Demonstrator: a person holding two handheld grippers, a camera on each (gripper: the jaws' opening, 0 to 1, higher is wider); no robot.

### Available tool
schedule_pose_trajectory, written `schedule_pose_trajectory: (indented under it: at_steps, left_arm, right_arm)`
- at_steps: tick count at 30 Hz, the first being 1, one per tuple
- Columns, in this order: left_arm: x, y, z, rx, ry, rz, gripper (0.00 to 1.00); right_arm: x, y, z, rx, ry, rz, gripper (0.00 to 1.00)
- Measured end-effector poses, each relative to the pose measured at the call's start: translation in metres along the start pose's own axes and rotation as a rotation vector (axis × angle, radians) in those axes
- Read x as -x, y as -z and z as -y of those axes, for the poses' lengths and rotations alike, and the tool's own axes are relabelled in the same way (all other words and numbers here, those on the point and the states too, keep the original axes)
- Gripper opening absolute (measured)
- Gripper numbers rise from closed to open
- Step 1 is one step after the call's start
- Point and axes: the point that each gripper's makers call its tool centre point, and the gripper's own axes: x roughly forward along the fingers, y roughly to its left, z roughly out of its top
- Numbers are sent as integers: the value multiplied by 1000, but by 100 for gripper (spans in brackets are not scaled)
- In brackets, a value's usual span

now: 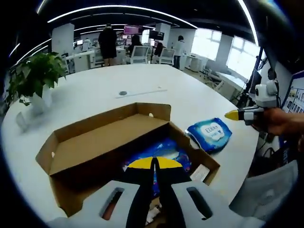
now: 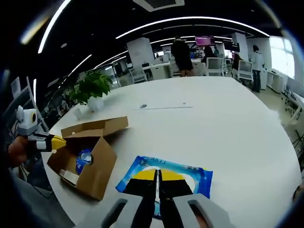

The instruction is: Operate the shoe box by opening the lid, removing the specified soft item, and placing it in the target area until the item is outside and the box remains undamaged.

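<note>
The brown cardboard shoe box [image 1: 95,142] lies open on the white table, its lid folded back. Inside it lies a blue soft packet [image 1: 166,149]. My left gripper [image 1: 154,164] hovers over the box's near side, jaws shut with nothing between them. A blue wipes packet [image 1: 210,134] lies flat on the table to the right of the box. In the right gripper view the same wipes packet [image 2: 190,175] lies just beyond my right gripper [image 2: 157,175], which is shut and empty. The box [image 2: 95,166] stands to its left, with the left gripper [image 2: 56,142] above its far edge.
A potted plant [image 1: 35,76] in a white pot stands at the table's left edge. A thin flat strip [image 1: 142,91] and a small round disc [image 1: 123,93] lie further out. The right gripper [image 1: 237,114], held by a hand, enters from the right. People and chairs stand behind.
</note>
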Motion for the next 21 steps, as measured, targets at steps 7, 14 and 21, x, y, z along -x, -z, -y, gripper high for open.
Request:
schedule_pose_trajectory:
  at_steps: [7, 14, 21]
  left_arm:
    - [20, 18, -20, 6, -51, 5, 0]
    - [37, 34, -30, 15, -82, 13, 0]
    - [54, 44, -47, 55, -120, 15, 3]
  right_arm:
    - [-13, -8, -37, 68, -66, -14, 1]
    - [-23, -13, -71, 127, -129, -33, 3]
    - [-28, -14, -99, 184, -180, -50, 6]
